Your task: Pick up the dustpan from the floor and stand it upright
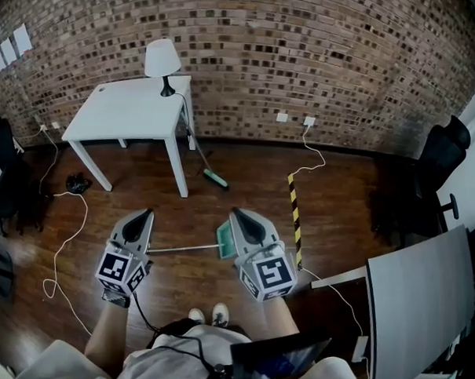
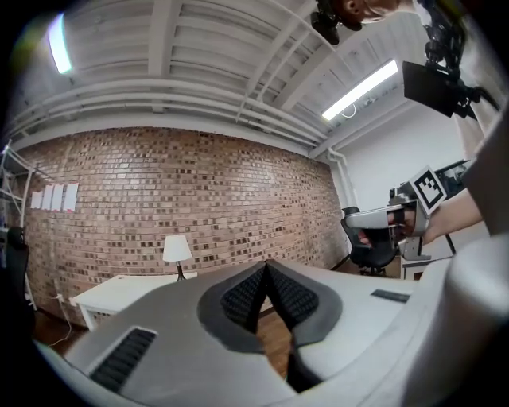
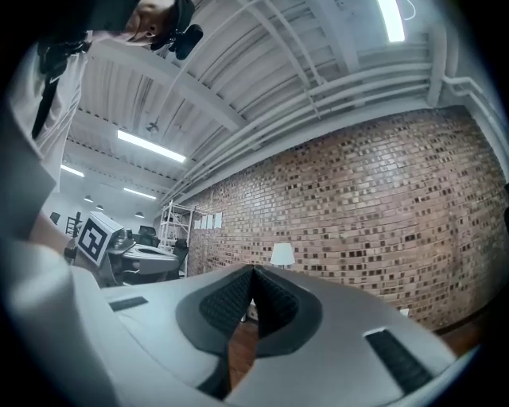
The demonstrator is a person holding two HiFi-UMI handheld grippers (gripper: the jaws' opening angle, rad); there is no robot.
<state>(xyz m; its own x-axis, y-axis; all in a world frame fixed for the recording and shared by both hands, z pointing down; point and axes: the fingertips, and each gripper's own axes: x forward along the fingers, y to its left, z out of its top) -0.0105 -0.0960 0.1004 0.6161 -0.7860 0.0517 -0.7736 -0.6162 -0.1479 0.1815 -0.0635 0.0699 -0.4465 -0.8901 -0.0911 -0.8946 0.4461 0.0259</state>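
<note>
The dustpan [image 1: 224,241] lies flat on the wooden floor, its green pan partly hidden behind my right gripper and its thin metal handle [image 1: 180,248] running left. My left gripper [image 1: 148,213] hovers well above the floor over the handle's left end, shut and empty. My right gripper [image 1: 236,212] is held beside the pan, also shut with nothing in it. In the left gripper view the left gripper [image 2: 266,267] has its pads pressed together, pointing level at the brick wall. The right gripper [image 3: 253,272] looks the same in the right gripper view. Neither gripper touches the dustpan.
A white table [image 1: 129,109] with a lamp [image 1: 162,60] stands at the back left; a green-headed broom [image 1: 215,178] leans on it. Yellow-black tape [image 1: 294,212] and white cables [image 1: 62,240] cross the floor. A black chair [image 1: 441,162] and grey desk [image 1: 417,299] stand right.
</note>
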